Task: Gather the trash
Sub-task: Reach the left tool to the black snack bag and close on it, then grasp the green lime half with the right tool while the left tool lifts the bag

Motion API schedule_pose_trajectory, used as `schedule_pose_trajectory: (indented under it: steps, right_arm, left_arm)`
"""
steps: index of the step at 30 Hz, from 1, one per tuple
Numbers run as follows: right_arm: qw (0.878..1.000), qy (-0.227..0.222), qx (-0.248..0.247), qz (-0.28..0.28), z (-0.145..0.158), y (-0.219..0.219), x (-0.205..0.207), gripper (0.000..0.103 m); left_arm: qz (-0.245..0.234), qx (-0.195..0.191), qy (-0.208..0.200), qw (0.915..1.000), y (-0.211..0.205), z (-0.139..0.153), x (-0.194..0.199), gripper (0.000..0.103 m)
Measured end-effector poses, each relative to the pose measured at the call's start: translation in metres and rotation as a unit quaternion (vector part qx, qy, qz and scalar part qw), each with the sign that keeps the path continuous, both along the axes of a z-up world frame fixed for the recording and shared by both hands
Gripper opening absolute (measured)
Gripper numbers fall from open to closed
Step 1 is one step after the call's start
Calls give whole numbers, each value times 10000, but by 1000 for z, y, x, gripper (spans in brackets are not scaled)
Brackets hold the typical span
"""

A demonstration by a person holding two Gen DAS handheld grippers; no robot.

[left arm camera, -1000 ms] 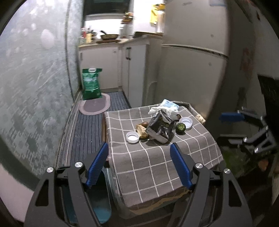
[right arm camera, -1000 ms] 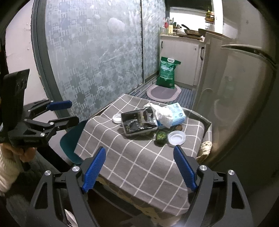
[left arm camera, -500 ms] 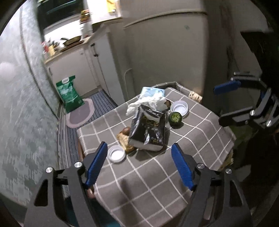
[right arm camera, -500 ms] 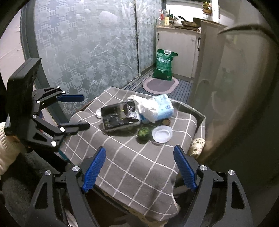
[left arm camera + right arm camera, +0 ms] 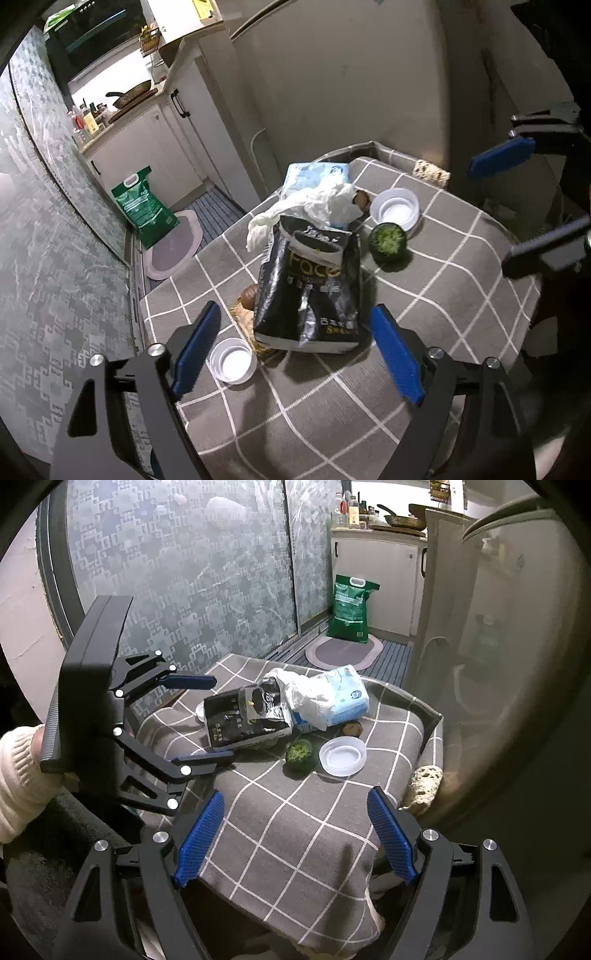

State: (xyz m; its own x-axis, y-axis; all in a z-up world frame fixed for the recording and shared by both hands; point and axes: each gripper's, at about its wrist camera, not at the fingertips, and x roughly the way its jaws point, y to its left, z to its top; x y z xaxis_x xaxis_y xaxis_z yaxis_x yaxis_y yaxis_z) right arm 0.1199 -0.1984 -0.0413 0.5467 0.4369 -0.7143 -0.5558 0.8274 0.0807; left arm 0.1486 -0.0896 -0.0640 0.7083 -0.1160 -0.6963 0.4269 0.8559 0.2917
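Checked tablecloth point(image 5: 424, 295): two empty white tubs point(image 5: 232, 360)

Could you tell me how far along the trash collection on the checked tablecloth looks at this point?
Nothing looks collected yet. The black bag, white crumpled plastic, blue pack, green cut fruit and both white lids still lie on the tablecloth. The left gripper frames the black bag; the right gripper holds nothing. Everything remains.

Dim room, brightest at the far kitchen counter point(image 5: 122, 107); fisheye edges bend, black corners, possibly slight blur.
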Motion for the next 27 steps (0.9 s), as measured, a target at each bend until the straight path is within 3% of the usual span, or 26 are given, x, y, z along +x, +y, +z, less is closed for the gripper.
schedule_pose_trajectory:
  steps: [2, 5, 11, 22, 27]
  right_arm:
    - [10000, 20, -43, 44, -5, 5, 3, 62]
    - [10000, 20, -59, 67, -8, 10, 6, 52]
    - [9997, 100, -208, 115, -20, 25, 16, 44]
    - [9993, -20, -366, -86, -29, 32, 36, 33]
    - [9988, -55, -469, -126, -31, 39, 41, 32]
  left_arm:
    - [71, -94, 2, 9999, 2, 0, 5, 76]
    - [37, -212, 77, 9997, 1, -1, 8, 72]
    - [111, -208, 97, 9997, -1, -4, 10, 56]
    - [311, -1042, 332, 9935, 19, 6, 9, 53]
    - [249, -1431, 391, 9886, 26, 15, -3, 53]
